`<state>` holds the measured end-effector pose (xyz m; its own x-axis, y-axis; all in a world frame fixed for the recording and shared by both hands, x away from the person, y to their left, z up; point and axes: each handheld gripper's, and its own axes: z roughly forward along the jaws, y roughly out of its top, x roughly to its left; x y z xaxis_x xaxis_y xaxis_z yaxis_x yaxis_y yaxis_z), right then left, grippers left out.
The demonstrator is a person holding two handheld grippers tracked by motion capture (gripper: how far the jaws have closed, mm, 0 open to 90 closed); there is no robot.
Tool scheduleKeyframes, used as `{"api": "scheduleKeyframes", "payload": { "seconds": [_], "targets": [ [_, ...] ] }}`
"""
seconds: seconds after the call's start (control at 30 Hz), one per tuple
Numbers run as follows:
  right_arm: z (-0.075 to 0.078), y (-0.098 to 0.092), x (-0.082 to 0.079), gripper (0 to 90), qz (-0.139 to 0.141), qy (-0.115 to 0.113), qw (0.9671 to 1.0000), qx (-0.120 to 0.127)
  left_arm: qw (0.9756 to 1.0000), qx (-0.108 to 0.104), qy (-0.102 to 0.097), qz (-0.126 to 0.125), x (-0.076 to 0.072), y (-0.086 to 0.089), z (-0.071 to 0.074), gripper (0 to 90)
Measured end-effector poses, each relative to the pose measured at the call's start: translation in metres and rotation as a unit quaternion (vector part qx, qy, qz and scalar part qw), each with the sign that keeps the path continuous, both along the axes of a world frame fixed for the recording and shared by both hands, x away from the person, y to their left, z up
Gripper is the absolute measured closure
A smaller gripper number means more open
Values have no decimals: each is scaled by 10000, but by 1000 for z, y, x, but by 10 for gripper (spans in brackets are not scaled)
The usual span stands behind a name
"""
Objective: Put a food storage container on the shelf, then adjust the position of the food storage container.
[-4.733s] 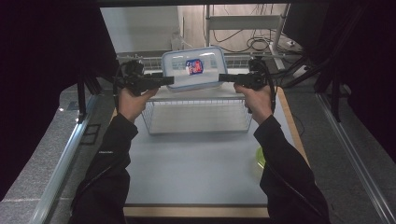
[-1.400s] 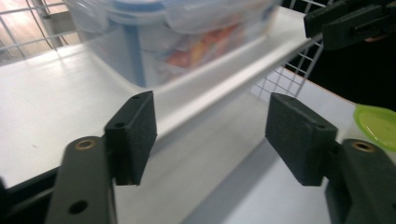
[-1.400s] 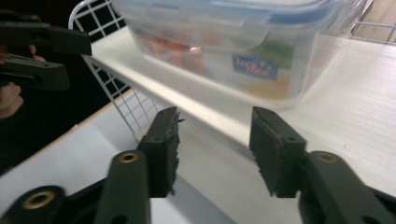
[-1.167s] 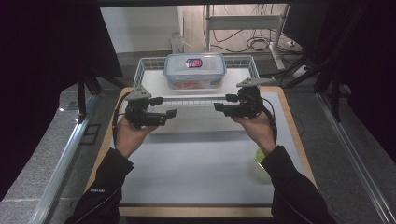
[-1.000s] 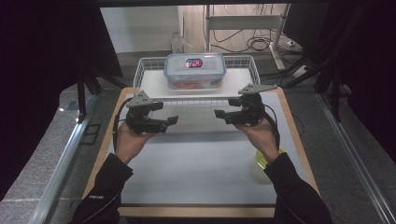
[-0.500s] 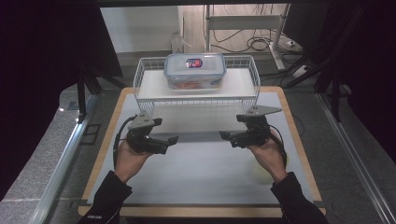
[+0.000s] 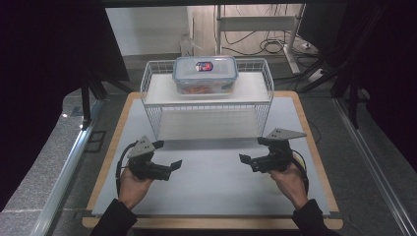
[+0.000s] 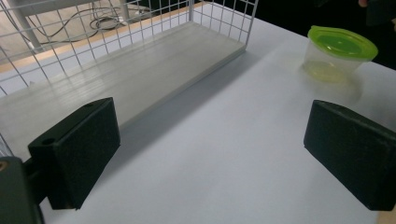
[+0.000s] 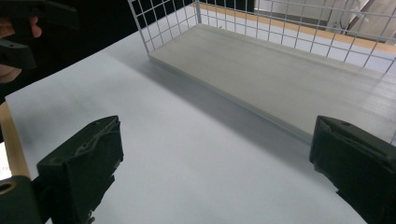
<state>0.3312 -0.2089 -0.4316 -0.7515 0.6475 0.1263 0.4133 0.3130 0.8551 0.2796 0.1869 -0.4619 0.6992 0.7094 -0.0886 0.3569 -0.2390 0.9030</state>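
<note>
**Both grippers low over the mat, jaws spread and empty**

Left black two-jaw gripper [image 7: 169, 166] sits nearest us, down over the pale grey mat [image 7: 211, 189], jaws pointing inward toward the middle. They have just been opening, and in the left gripper view they stand wide apart with bare mat between them. Nothing pinched!

Over on the other side, the right black two-jaw gripper [image 7: 246, 160] mirrors it, jaws aimed back at its partner. These too have just been opening, and the right gripper view shows them spread wide over the mat, nothing in between. Each gripper carries a grey three-cornered plate on top, and a hand [image 7: 133, 184] comes in from the bottom edge behind each one. The two grippers are well apart, with open mat between them.

Off toward the mat's right side, the left gripper view picks up a small clear plastic tub with a lime-green lid [image 8: 337, 55], standing upright on the mat.

Further back stands the white wire-mesh rack [image 7: 206, 105] with pale board shelves, its lower shelf bare. Up on its top shelf rests the clear rectangular plastic food box with a blue-grey clip lid [image 7: 204, 74], reddish contents showing through, well away from both grippers. Behind the wooden-edged table [image 7: 110, 157], cables trail across the floor.
</note>
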Motion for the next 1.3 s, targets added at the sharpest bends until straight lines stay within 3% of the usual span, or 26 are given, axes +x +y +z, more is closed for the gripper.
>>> {"api": "scheduleKeyframes", "payload": {
  "seconds": [0.2,0.3,0.53,0.73,0.93,1.2,1.3],
  "targets": [
    [-12,-4,-15,37,-85,-99,9999,-51,9995,298,-74,89,-18,-1,-18,27],
    [-19,-6,-23,39,-116,-101,9999,-80,9989,453,2,140,-28,0,-27,30],
    [-32,-11,-35,39,-189,-114,9992,-343,9970,751,-81,156,-47,6,-37,27],
    [-41,-11,-43,39,-187,-57,9982,-560,9955,922,20,214,-48,9,-47,45],
    [-46,-10,-45,37,-346,-5,9958,-848,9951,941,1,304,-48,8,-47,44],
    [-40,-20,-40,20,-692,144,9946,-759,9944,976,65,404,-47,11,-48,43],
    [-34,-28,-40,134,-901,37,9929,-776,9944,961,73,425,-47,11,-48,44]
  ]
}}
